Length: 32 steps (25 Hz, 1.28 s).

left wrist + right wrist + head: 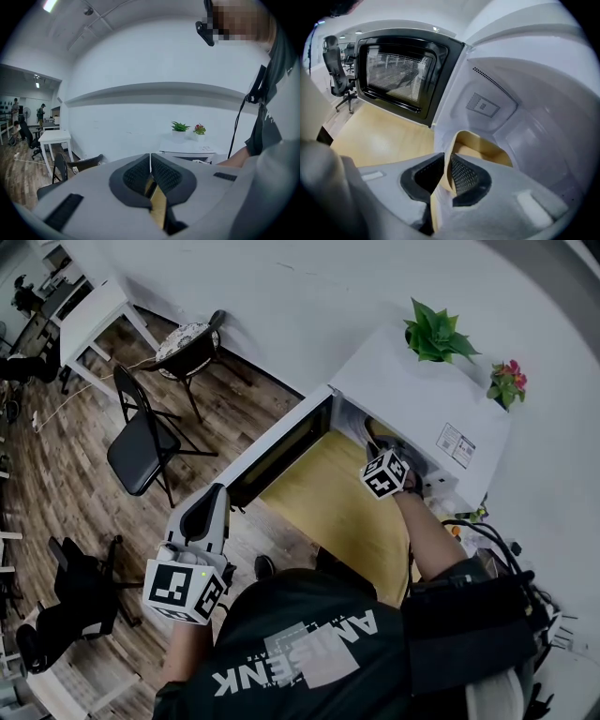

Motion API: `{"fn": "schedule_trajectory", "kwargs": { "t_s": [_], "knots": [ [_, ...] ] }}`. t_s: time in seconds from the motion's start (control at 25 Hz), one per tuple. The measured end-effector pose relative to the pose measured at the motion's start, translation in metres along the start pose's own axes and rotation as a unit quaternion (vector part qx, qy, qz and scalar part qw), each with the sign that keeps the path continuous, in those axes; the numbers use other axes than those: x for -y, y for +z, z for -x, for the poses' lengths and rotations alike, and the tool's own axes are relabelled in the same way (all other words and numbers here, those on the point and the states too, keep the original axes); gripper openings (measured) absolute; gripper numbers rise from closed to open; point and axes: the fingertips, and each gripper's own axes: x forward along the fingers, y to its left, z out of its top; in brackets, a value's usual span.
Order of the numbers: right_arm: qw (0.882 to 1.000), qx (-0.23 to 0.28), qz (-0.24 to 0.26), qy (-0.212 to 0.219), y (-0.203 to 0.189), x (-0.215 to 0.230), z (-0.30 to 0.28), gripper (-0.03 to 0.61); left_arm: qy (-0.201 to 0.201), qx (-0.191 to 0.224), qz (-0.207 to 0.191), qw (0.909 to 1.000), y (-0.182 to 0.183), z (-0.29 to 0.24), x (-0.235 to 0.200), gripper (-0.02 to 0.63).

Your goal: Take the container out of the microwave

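The white microwave (427, 395) stands on a tan table with its door (281, 451) swung open to the left. Inside its cavity sits a tan, thin-walled container (485, 145). My right gripper (446, 171) reaches into the cavity and is shut on the container's near rim, which runs between the two pads. In the head view only its marker cube and the forearm show at the opening, right gripper (405, 474). My left gripper (211, 507) hangs below the door's outer edge, left gripper (150, 171) shut with nothing between its pads.
Two potted plants (436, 334) (506, 382) stand on top of the microwave. The tan table (328, 512) lies under the open door. A black folding chair (141, 442) and a white table (89, 315) stand on the wood floor at left. Cables (497, 549) hang at right.
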Motion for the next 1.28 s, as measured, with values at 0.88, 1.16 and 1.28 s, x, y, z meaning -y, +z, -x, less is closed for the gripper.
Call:
{"fn": "schedule_trajectory", "kwargs": {
  "t_s": [0.88,1.16,1.28],
  "knots": [
    [0.995,0.012,-0.093,0.025,0.021,-0.085,0.105,0.026,-0.124,0.023,0.008,0.9920,0.000,0.010,-0.008,0.002],
    [0.993,0.015,-0.105,0.046,0.033,-0.119,0.140,0.026,-0.164,0.024,0.012,0.9861,-0.001,0.007,-0.007,0.002],
    [0.992,0.023,-0.115,0.052,0.041,-0.130,0.156,0.025,-0.185,0.020,0.012,0.9825,-0.002,0.004,-0.004,0.002]
  ]
}}
